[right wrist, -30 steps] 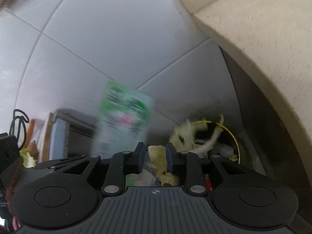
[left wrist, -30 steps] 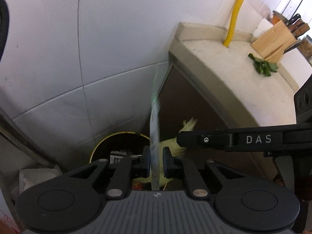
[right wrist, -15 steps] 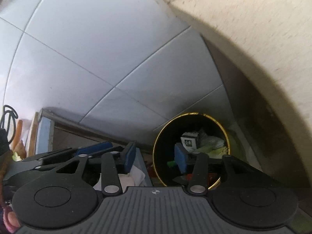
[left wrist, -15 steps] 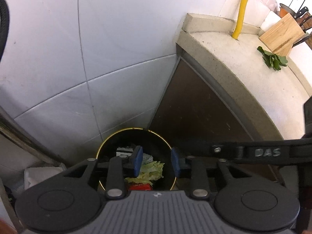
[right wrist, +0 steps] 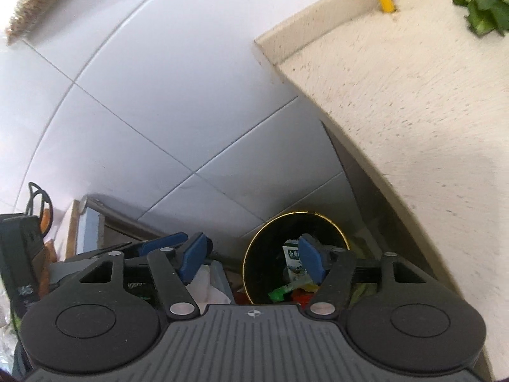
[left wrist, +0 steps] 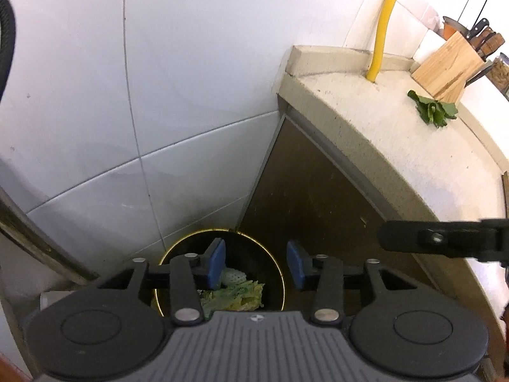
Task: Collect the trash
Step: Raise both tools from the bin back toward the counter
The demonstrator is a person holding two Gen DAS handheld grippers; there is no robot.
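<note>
Gold-rimmed and black inside, the trash bin (left wrist: 219, 267) stood on the floor in the corner where the white tiled wall (left wrist: 159, 95) met the dark cabinet side under the desk (left wrist: 397, 146). Both claws hung above it with nothing in them: the left claw (left wrist: 256, 264) had its blue pads spread wide over the bin mouth, and the right claw (right wrist: 251, 259) was spread just as wide, its right-hand pad over the bin. Lettuce scraps (left wrist: 235, 296) and a printed wrapper (right wrist: 292, 264) lay inside the bin (along with some red and green bits too small to name), so part of the collecting looked done. A bunch of green leaves (left wrist: 432, 109) lay on the desk, close to the wooden knife block (left wrist: 445, 63) and apart from the yellow pipe (left wrist: 385, 22). If those leaves counted as trash, they were probably the piece left to fetch; nothing else loose showed on the desk.
</note>
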